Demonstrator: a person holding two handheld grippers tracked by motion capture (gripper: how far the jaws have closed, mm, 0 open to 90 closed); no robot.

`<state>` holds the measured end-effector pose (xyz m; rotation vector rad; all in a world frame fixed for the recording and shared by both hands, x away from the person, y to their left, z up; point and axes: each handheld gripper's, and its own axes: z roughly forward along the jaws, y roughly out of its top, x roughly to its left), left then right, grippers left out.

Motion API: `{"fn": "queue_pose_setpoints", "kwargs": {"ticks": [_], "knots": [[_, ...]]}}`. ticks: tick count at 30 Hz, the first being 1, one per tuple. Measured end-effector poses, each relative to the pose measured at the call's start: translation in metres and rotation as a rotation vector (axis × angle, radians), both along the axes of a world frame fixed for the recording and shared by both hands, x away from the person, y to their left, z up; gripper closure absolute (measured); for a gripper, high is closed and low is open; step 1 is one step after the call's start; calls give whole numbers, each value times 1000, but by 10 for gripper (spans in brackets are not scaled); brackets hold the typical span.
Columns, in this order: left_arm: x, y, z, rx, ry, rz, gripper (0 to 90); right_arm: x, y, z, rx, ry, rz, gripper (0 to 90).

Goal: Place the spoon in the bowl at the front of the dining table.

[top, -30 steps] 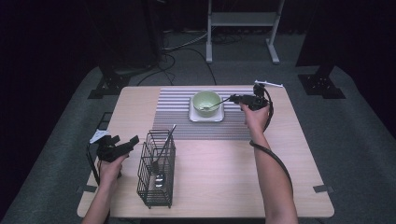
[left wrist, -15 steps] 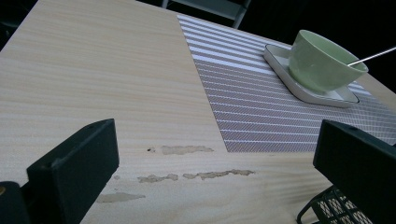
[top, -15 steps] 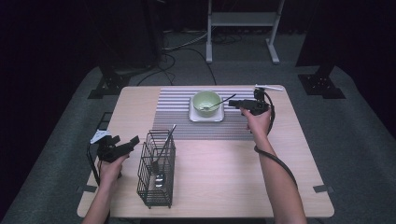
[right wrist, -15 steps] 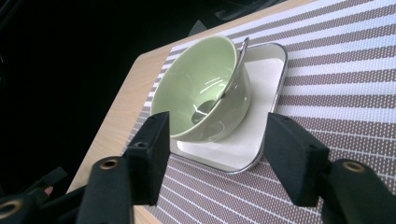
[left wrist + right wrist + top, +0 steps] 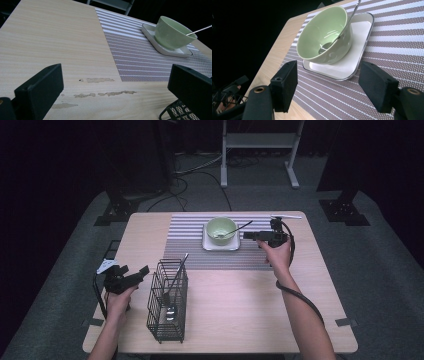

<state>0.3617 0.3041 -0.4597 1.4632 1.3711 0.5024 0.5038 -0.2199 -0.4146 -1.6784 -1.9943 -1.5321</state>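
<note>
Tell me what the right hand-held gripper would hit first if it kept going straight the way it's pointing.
Most likely the green bowl on its white plate: the right hand-held gripper points straight at it with jaws open, though height is uncertain.

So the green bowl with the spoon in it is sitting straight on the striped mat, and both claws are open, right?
Not quite. The green bowl sits on a white square plate, and that plate lies on the striped mat; the right gripper view shows it. The spoon is in the bowl, and both claws are open.

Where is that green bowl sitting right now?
In the high view, the green bowl sits on a white square plate at the far middle of the table, on the striped placemat. A spoon rests in it, and the right gripper is beside it.
</note>
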Motion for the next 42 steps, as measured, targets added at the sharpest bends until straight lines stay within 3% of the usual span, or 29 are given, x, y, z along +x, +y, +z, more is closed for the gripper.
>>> {"fn": "queue_pose_setpoints", "kwargs": {"ticks": [42], "knots": [[0, -2, 1, 8, -1, -1, 0, -30, -5, 0, 2, 4, 103, 288]]}}
